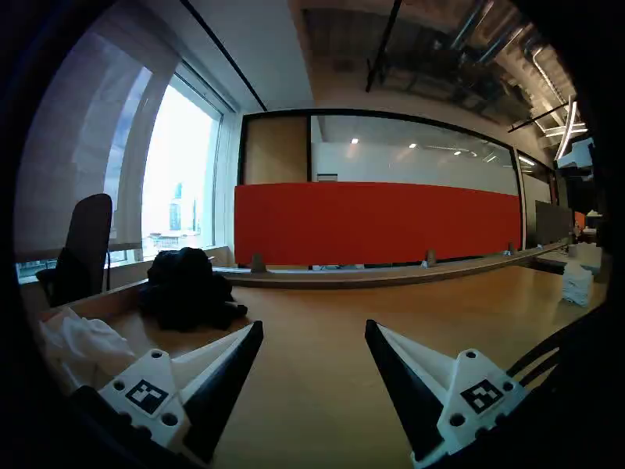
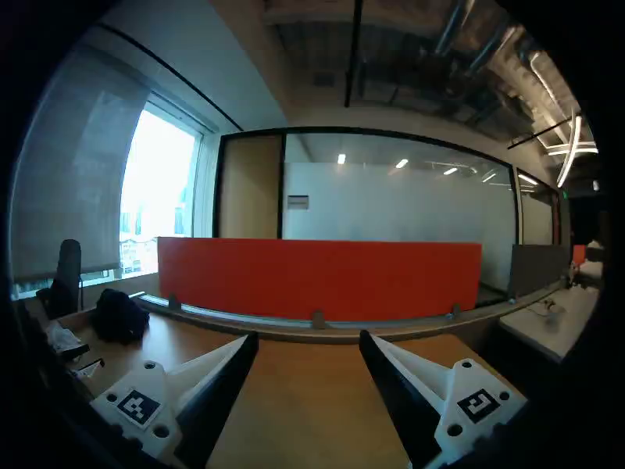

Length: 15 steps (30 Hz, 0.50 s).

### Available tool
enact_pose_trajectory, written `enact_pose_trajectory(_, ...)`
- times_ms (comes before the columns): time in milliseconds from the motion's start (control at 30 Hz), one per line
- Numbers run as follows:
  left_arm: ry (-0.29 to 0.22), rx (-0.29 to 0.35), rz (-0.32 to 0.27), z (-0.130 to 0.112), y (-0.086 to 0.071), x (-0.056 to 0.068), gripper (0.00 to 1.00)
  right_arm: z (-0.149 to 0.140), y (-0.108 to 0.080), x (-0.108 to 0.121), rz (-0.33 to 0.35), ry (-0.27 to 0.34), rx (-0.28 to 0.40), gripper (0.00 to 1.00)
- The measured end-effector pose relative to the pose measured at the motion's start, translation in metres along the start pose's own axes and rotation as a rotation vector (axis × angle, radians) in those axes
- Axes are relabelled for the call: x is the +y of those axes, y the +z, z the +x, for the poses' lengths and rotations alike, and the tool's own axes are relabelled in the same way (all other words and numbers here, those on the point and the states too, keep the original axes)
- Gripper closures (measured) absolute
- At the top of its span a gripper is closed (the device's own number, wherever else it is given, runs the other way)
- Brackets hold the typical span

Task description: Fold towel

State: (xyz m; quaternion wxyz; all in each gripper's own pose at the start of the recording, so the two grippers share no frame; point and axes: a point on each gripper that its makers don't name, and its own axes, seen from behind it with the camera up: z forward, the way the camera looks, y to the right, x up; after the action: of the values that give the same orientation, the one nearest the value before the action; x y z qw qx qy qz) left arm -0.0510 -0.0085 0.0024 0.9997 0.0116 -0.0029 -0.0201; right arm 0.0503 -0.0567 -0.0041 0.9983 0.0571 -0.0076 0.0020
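Note:
A crumpled white cloth (image 1: 78, 348) lies at the left end of the wooden table (image 1: 328, 391), just left of my left gripper's fingers. Behind it sits a black heap of fabric (image 1: 187, 291). My left gripper (image 1: 312, 327) hovers low over the table, open, with nothing between its fingers. In the right gripper view, my right gripper (image 2: 308, 338) is also open and holds nothing over the bare wood (image 2: 305, 406). The black heap (image 2: 119, 314) and the white cloth (image 2: 61, 336) lie far off to its left.
An orange divider panel (image 1: 375, 223) runs along the table's far edge. A small stack of folded white cloth (image 1: 576, 283) sits at the right end. A black chair (image 1: 78, 250) stands by the window at the left. Another desk (image 2: 558, 316) lies to the right.

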Motion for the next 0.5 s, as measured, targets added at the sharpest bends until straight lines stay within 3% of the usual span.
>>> enact_pose_trajectory(500, 0.001, 0.0, 0.0, -0.001, 0.0, -0.001, 0.03, 0.005, 0.0, 0.024, -0.034, -0.014, 0.045, 0.0)
